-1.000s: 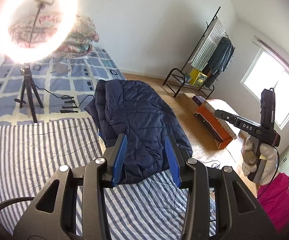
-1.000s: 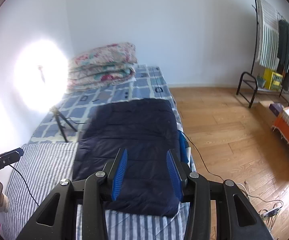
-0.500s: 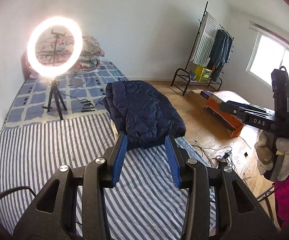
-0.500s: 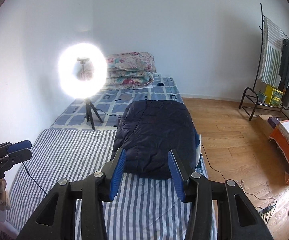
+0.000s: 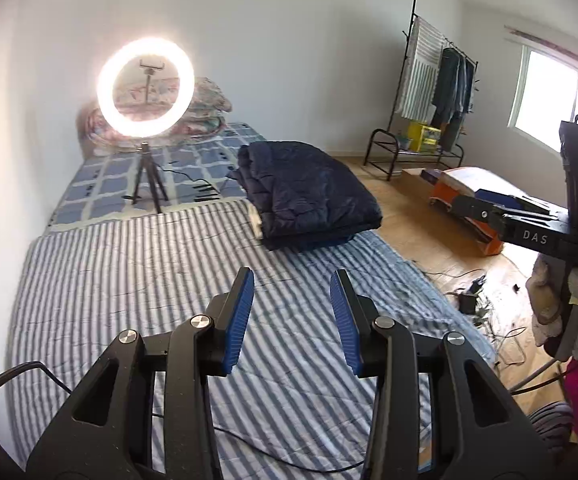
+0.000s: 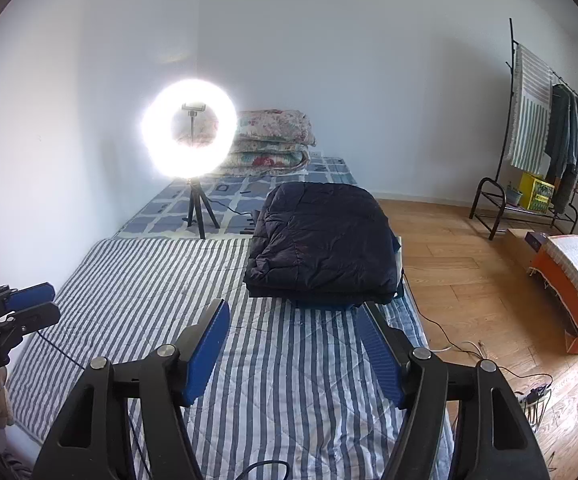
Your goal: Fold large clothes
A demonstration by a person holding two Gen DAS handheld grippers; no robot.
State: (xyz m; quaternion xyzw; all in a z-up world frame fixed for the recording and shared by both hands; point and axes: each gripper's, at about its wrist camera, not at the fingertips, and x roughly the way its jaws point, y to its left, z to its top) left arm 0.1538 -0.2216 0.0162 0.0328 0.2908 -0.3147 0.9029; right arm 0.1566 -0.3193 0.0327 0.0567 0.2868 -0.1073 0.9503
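Your left tongs (image 5: 292, 280) and right tongs (image 6: 295, 316) both gape wide with nothing between them, held above the striped bed cover (image 6: 161, 280). The folded navy puffer jacket (image 6: 323, 240) lies at your twelve o'clock on the bed's right edge. The lit ring light (image 6: 189, 134) stands at eleven o'clock.

Both tongs (image 5: 292, 288) (image 6: 295, 320) agape, empty, raised.
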